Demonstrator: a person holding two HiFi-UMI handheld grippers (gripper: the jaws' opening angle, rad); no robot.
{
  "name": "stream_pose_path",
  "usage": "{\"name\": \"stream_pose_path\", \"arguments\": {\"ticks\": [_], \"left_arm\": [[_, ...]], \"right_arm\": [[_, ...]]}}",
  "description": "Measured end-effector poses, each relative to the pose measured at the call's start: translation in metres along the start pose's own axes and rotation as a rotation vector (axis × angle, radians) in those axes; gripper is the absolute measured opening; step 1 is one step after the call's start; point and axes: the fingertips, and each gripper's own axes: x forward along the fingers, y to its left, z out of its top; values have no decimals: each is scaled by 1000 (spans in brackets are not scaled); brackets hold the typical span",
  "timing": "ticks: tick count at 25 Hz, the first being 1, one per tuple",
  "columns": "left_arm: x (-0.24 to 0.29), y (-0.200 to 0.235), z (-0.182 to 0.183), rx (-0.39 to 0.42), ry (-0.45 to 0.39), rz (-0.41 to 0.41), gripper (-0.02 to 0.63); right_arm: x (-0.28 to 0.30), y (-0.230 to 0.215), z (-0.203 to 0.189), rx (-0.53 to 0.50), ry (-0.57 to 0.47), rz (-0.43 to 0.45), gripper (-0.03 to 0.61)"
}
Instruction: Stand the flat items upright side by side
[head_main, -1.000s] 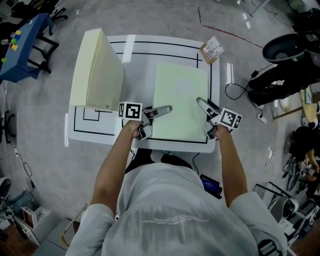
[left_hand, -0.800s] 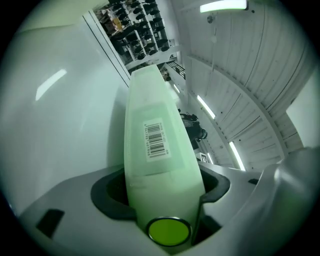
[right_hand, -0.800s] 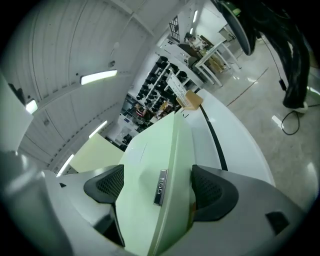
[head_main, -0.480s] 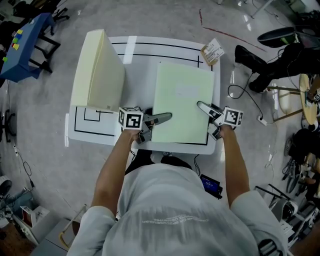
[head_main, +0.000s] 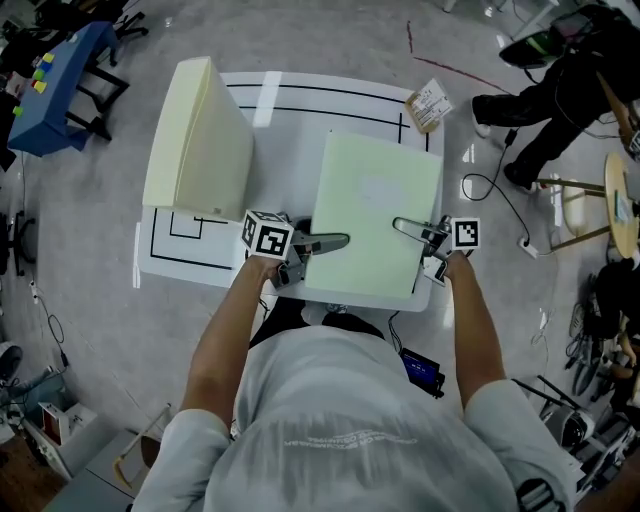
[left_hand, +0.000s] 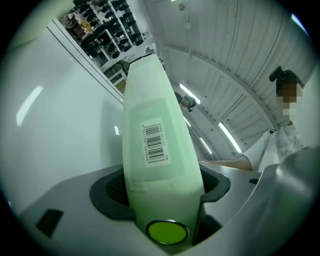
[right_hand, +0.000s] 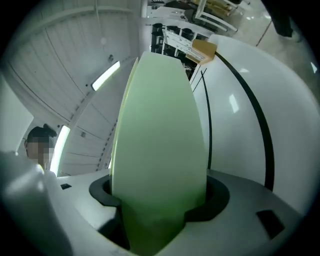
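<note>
Left hand-held gripper (head_main: 335, 241) and right hand-held gripper (head_main: 401, 224) clamp the green flat box (head_main: 375, 205) by its sides (right jaws just closed, left eased slightly); it has risen off the bench (head_main: 330, 100), ready to stand beside the cream box (head_main: 200, 135).

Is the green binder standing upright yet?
Not upright. The green binder shows its broad face to the head view, while the cream binder beside it stands on edge.
</note>
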Motion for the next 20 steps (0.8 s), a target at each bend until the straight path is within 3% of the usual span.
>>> {"name": "stream_pose_path", "arguments": {"ticks": [7,13,20], "left_arm": [[11,-1,-9,-43,28,57,359],[2,-2,-33,-9,50,150,374],[-78,-6,-29,24,-144,316,376]], "right_arm": [[-16,-1,-5,51,22,72,290],[-16,4,-18,-44,62,61,295],[-17,14,-10,-131,-14,25,298]]}}
